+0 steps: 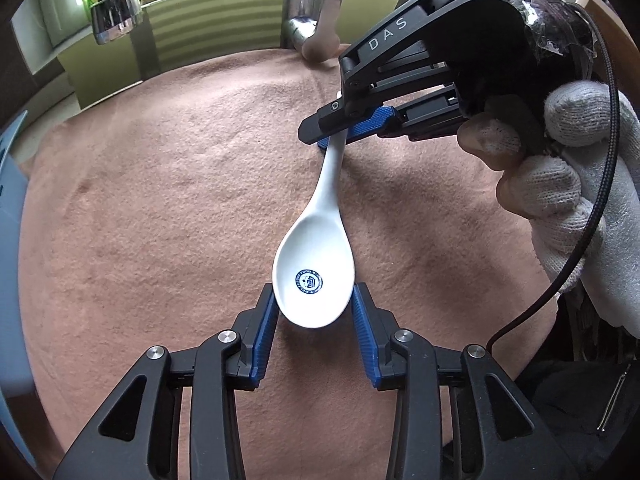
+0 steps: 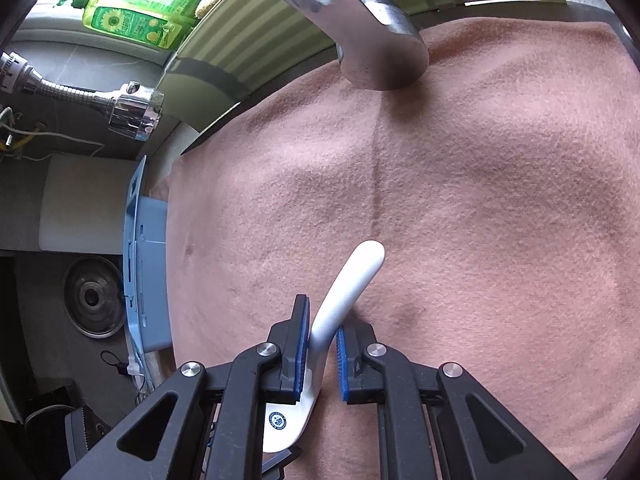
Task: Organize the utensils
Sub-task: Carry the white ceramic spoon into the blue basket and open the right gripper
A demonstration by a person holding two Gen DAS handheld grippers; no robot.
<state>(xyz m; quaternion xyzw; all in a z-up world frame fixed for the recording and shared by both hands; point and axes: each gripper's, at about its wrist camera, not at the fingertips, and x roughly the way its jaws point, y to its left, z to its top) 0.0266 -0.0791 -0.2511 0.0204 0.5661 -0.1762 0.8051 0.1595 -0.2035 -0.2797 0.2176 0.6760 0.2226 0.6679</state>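
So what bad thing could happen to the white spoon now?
The white spoon hangs over the pink towel, pinched only at its thin handle by the right gripper. It might swing or slip out. The left gripper has blue pads beside the round, smooth bowl without clearly squeezing it, so if the right one lets go first, the spoon could drop.

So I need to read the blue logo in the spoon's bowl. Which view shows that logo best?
The left wrist view: the logo faces the camera, whole and unobstructed in the white spoon. In the right wrist view the logo is small, low down and partly hidden behind the right gripper.
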